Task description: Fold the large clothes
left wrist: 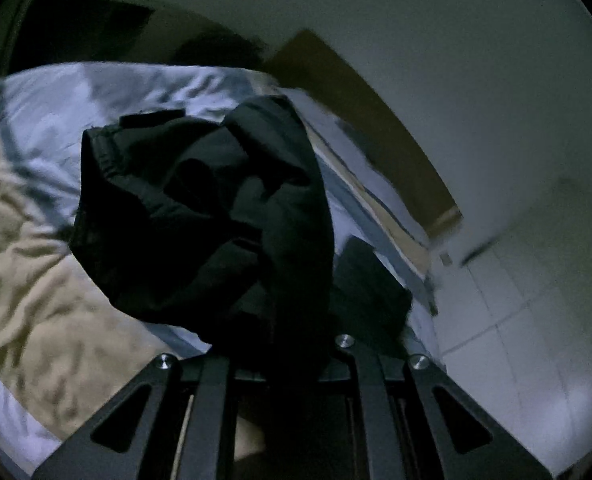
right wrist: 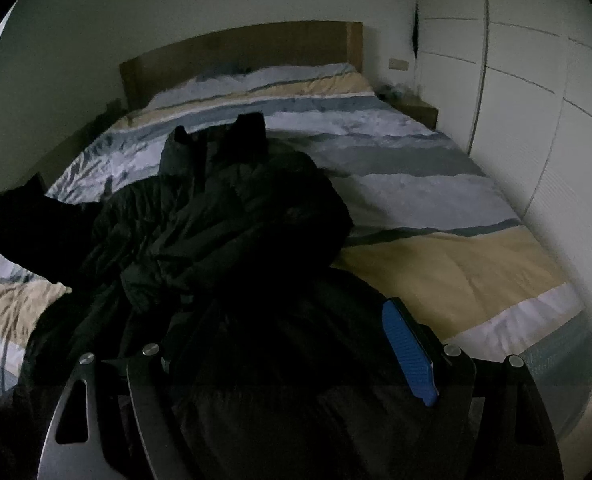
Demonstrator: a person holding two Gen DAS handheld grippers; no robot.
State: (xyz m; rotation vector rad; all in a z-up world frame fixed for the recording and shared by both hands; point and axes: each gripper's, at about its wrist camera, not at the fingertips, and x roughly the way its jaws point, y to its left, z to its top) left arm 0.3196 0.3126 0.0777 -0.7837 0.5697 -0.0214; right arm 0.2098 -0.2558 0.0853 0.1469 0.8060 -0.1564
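A large black padded jacket [right wrist: 224, 232] lies crumpled on the near left part of the bed. In the left wrist view a bunched part of the jacket [left wrist: 216, 216] with an elastic cuff hangs lifted above the bed, and my left gripper [left wrist: 292, 344] is shut on it, its fingertips hidden by the fabric. In the right wrist view my right gripper [right wrist: 292, 344] stands wide open over the jacket's near edge. Its blue right pad [right wrist: 407, 356] shows, while the left finger is buried in dark cloth.
The bed [right wrist: 455, 264] carries a striped blue, white and tan duvet, with a wooden headboard [right wrist: 240, 52] at the far end. White wardrobe doors [right wrist: 535, 100] line the right side. A bedside table [right wrist: 415, 110] stands by the headboard. The room is dim.
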